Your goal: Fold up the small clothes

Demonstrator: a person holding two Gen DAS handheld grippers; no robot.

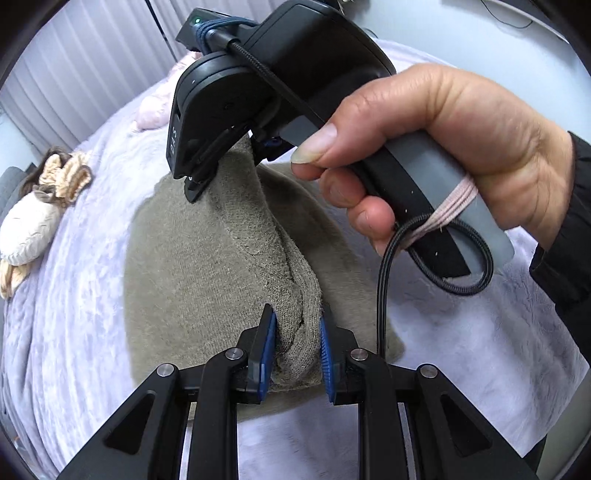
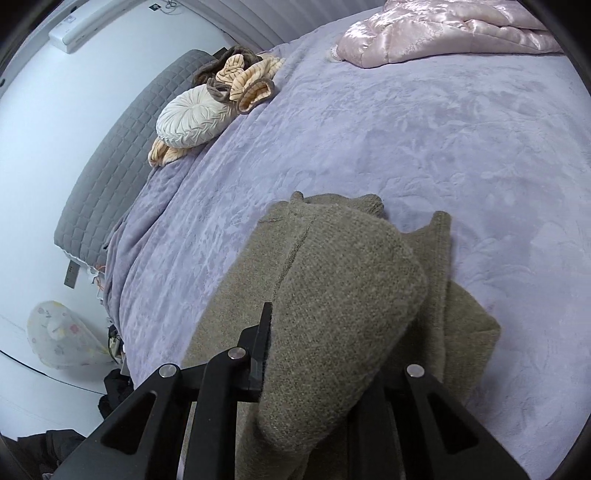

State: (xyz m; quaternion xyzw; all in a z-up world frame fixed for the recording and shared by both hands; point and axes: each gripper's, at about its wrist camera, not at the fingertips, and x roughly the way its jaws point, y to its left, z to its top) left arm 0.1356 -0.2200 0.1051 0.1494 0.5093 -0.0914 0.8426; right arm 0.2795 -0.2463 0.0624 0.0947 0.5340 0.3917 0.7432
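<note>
Covering the bed, a lilac blanket [image 2: 406, 122] (grey headboard [image 2: 110, 155] behind); both claws clench the knit garment [image 1: 207, 266].

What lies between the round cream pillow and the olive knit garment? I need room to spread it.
Only bare lilac bedspread separates the round cream pillow from the olive knit garment, clearest in the right wrist view.

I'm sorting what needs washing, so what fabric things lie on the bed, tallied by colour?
Olive-brown: 1, the knit garment held by both grippers
Pink: 1, the satin quilt
Cream: 1, the round cushion
Peach and brown: 1, the striped fleece
Total: 4, all on the lilac bedspread
</note>
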